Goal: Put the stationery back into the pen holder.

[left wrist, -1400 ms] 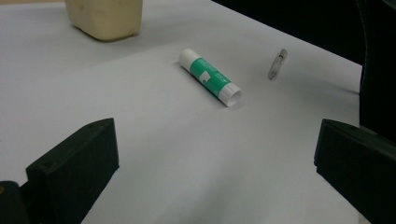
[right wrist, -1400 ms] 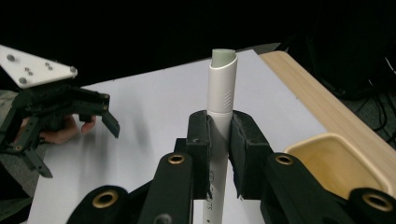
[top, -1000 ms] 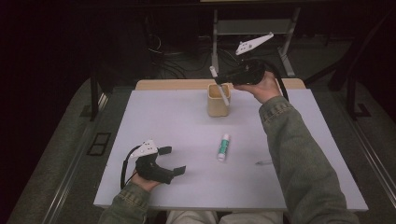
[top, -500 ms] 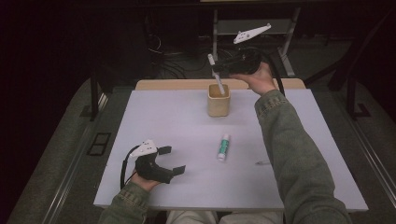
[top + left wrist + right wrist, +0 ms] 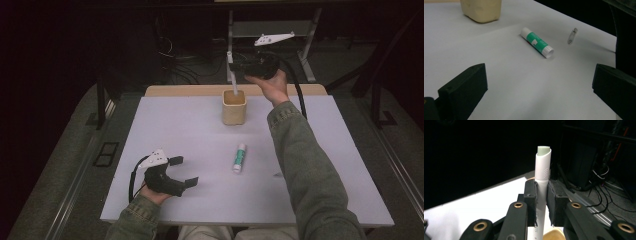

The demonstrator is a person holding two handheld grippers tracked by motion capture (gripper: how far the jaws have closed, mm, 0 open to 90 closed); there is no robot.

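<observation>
My right gripper (image 5: 234,66) is held over the back of the table, shut on a white pen-like marker (image 5: 232,80) that stands upright. The marker's lower end dips into the tan cup (image 5: 234,107) below it. In the right gripper view the marker (image 5: 542,177) is pinched between both pads, its pale green tip on top, with the cup's rim (image 5: 554,235) right under the jaws. My left gripper (image 5: 183,171) rests open on the front left of the white table (image 5: 175,120), holding nothing. A green and white glue stick (image 5: 240,157) (image 5: 537,42) lies flat ahead of it.
A small metal clip (image 5: 572,36) lies beyond the glue stick, near the sleeve of the right arm (image 5: 310,165). The tan cup (image 5: 481,10) stands at the far end in the left gripper view. Behind the table are dark stands and cables (image 5: 175,70).
The right hand carried the marker from a tilt beside the cup to upright over it and lowered its end into the cup. The left gripper stayed where it was.
</observation>
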